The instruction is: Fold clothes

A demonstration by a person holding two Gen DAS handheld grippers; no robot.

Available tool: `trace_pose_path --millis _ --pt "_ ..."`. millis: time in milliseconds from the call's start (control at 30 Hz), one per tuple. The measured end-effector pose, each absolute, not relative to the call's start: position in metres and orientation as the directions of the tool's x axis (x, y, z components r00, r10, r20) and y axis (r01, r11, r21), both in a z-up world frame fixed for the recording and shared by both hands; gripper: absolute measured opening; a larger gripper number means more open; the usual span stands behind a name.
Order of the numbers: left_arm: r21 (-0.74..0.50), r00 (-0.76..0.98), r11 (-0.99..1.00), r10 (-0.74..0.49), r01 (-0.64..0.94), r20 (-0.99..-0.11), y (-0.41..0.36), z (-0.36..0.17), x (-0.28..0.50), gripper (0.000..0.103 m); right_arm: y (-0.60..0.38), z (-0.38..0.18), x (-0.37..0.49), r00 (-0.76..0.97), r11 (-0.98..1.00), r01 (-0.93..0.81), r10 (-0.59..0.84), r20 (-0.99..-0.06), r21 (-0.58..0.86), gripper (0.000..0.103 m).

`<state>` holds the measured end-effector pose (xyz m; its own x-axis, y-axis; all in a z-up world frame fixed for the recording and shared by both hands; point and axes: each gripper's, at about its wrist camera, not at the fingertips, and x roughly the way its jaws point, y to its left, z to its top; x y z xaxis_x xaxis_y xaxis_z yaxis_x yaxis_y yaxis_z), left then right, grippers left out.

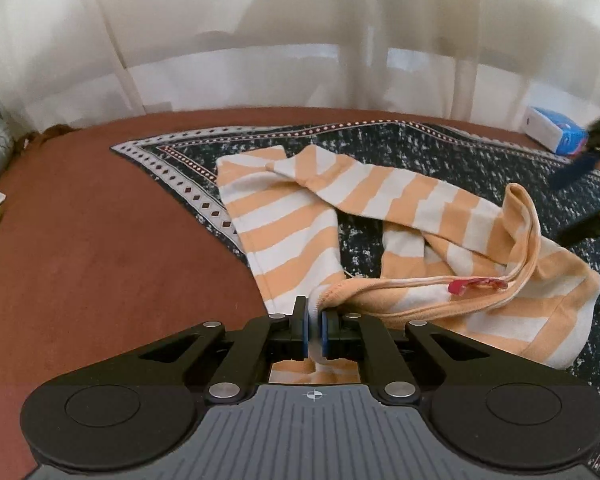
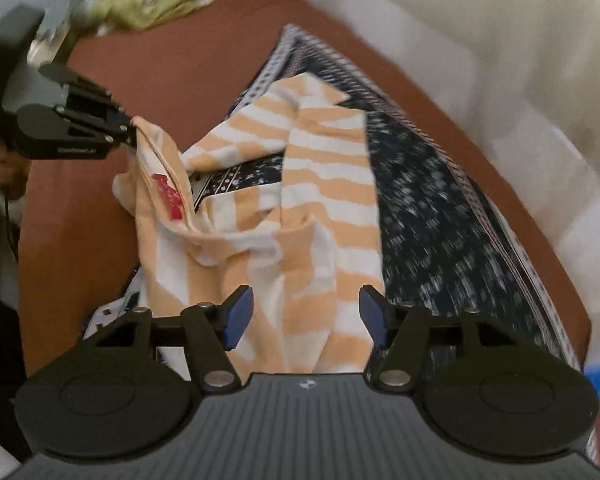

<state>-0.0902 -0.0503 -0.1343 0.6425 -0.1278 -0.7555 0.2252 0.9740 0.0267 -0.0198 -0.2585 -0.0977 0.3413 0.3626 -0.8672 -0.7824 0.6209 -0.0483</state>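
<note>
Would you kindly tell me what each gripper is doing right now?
Left gripper: shut on the waistband edge of the striped garment.
Right gripper: jaws open above the striped garment, nothing gripped.

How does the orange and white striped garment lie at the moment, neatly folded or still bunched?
Still bunched: the striped garment lies crumpled and twisted on the dark patterned cloth, its red label exposed, with the left gripper pinching its edge.
</note>
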Motion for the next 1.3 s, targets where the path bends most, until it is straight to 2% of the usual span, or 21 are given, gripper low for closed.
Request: trace_pose_path --millis 167,233,367,433,467,567,633,667,700,833,900,1000,1200,1300 --pt "0.013 0.630 0.972 -0.141 0.233 -0.764 -0.044 -0.139 -0.088 0.002 -0.241 -0.112 0.010 0.223 0.532 -0.847 0.390 -0.894 0.021 0.064" --pt "0.006 0.623 0.972 -0.147 0.236 -0.768 -0.042 -0.141 -0.087 0.002 -0.237 -0.120 0.020 0.184 0.512 -0.858 0.384 -0.905 0.043 0.069" --pt "-0.002 0.613 0.972 -0.149 0.234 -0.776 -0.038 -0.146 -0.084 0.003 -0.233 -0.134 0.032 0.141 0.518 -0.852 0.372 -0.918 0.079 0.066" --pt "-0.008 0.610 0.973 -0.150 0.230 -0.778 -0.037 -0.147 -0.083 0.003 -0.235 -0.134 0.034 0.121 0.533 -0.839 0.376 -0.919 0.108 0.018" --pt "-0.011 0.609 0.974 -0.151 0.228 -0.779 -0.036 -0.148 -0.083 0.003 -0.237 -0.132 0.032 0.122 0.544 -0.830 0.387 -0.914 0.119 0.011" --pt "-0.012 0.609 0.973 -0.154 0.229 -0.778 -0.037 -0.148 -0.084 0.003 -0.248 -0.117 0.024 0.145 0.569 -0.809 0.433 -0.890 0.145 0.010" --pt "-0.007 0.607 0.970 -0.158 0.243 -0.779 -0.038 -0.150 -0.085 0.009 -0.258 -0.104 0.017 0.170 0.592 -0.789 0.471 -0.865 0.167 0.009" --pt "-0.003 0.607 0.968 -0.160 0.251 -0.779 -0.040 -0.151 -0.086 0.019 -0.263 -0.097 0.014 0.187 0.605 -0.777 0.487 -0.853 0.176 0.009" --pt "0.003 0.608 0.966 -0.160 0.258 -0.778 -0.041 -0.152 -0.087 0.023 -0.267 -0.092 0.010 0.206 0.620 -0.764 0.498 -0.842 0.180 0.009" --pt "0.032 0.615 0.957 -0.159 0.287 -0.772 -0.045 -0.157 -0.092 0.031 -0.283 -0.076 -0.003 0.275 0.672 -0.714 0.528 -0.803 0.196 0.009" --pt "0.041 0.621 0.955 -0.158 0.295 -0.767 -0.046 -0.157 -0.094 0.040 -0.288 -0.073 -0.009 0.301 0.691 -0.695 0.531 -0.792 0.200 0.009" --pt "0.032 0.623 0.948 -0.183 0.317 -0.761 -0.046 -0.151 -0.099 0.048 -0.294 -0.068 -0.019 0.344 0.721 -0.662 0.534 -0.772 0.204 0.009" --pt "0.022 0.629 0.922 -0.246 0.386 -0.738 -0.053 -0.129 -0.126 0.057 -0.296 -0.052 -0.031 0.428 0.763 -0.619 0.527 -0.735 0.187 0.008" --pt "0.046 0.634 0.926 -0.221 0.376 -0.741 -0.062 -0.135 -0.130 0.058 -0.297 -0.040 -0.033 0.453 0.765 -0.612 0.547 -0.704 0.201 0.008"
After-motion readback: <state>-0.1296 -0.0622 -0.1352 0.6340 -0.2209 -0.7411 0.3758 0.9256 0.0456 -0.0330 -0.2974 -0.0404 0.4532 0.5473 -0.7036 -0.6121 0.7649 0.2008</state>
